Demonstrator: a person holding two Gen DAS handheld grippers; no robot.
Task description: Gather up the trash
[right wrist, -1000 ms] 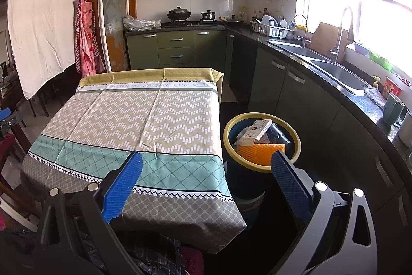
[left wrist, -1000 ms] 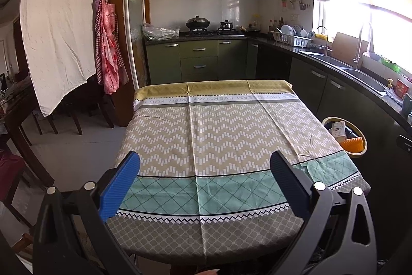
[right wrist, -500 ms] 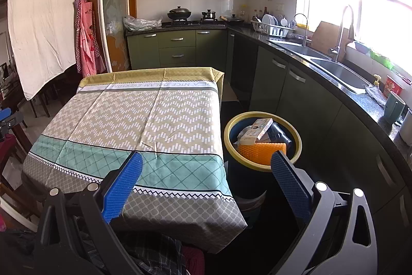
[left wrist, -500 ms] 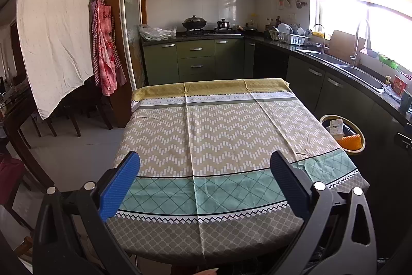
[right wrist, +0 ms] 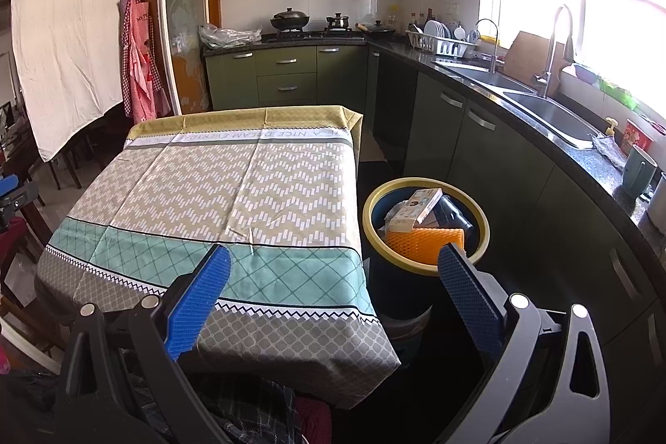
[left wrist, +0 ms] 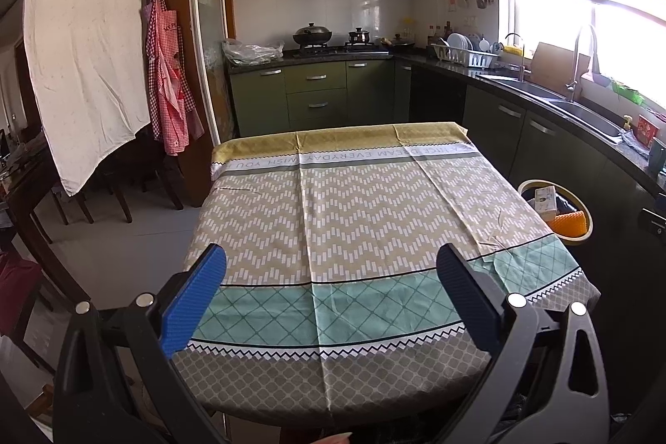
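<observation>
A round bin with a yellow rim (right wrist: 370, 231) stands on the floor right of the table; it also shows in the left wrist view (left wrist: 582, 236). Inside lie an orange foam net (right wrist: 422, 242), a small carton (right wrist: 418, 209) and a dark item. My left gripper (left wrist: 331, 269) is open and empty, above the near edge of the patterned tablecloth (left wrist: 354, 211). My right gripper (right wrist: 333, 269) is open and empty, above the table's near right corner and the bin. No loose trash shows on the cloth.
Green kitchen cabinets and a dark counter with a sink (right wrist: 537, 107) run along the right. A stove with pots (left wrist: 329, 40) is at the back. A red apron (left wrist: 168, 90) and a white sheet hang left. Dark chairs (left wrist: 83, 190) stand at far left.
Both views have shifted only slightly; the left gripper has drifted a little. Both grippers remain open and empty.
</observation>
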